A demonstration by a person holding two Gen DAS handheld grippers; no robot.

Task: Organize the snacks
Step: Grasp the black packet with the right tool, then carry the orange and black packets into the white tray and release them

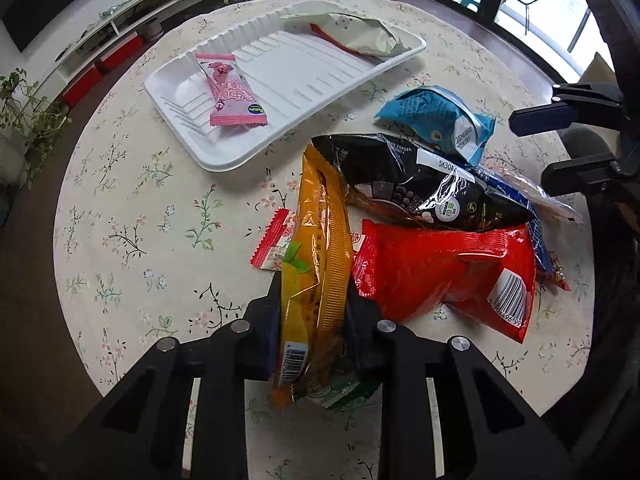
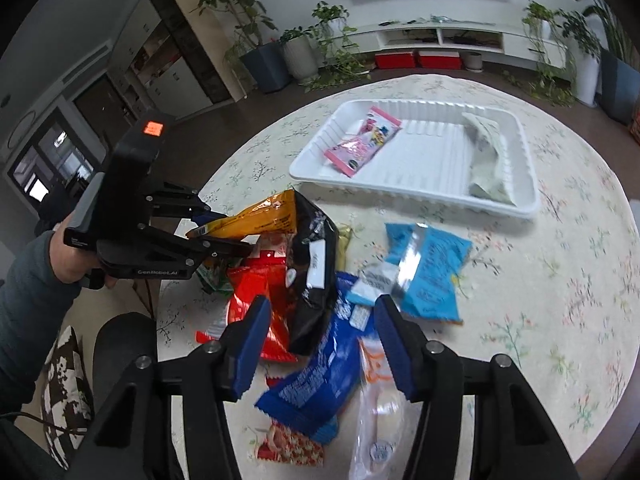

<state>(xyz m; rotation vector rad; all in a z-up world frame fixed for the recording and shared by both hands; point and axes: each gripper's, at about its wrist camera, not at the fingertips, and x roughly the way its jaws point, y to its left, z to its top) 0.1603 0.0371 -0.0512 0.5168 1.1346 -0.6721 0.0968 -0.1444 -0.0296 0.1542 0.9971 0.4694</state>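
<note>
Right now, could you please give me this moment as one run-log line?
left gripper: shut on orange packet | right gripper: open over pile | white tray: holds pink packet, pale packet

We read "5K30A" on a white sticker stuck to the black bag. On the blue pack a white strip carried a printed date code, too small for us to make out surely. The left gripper bore "GenRobot.AI" in pale letters along its base. Barcodes stood on the red bag and the orange bag, their digits unclear. The pink pack carried large characters we could not read.
</note>
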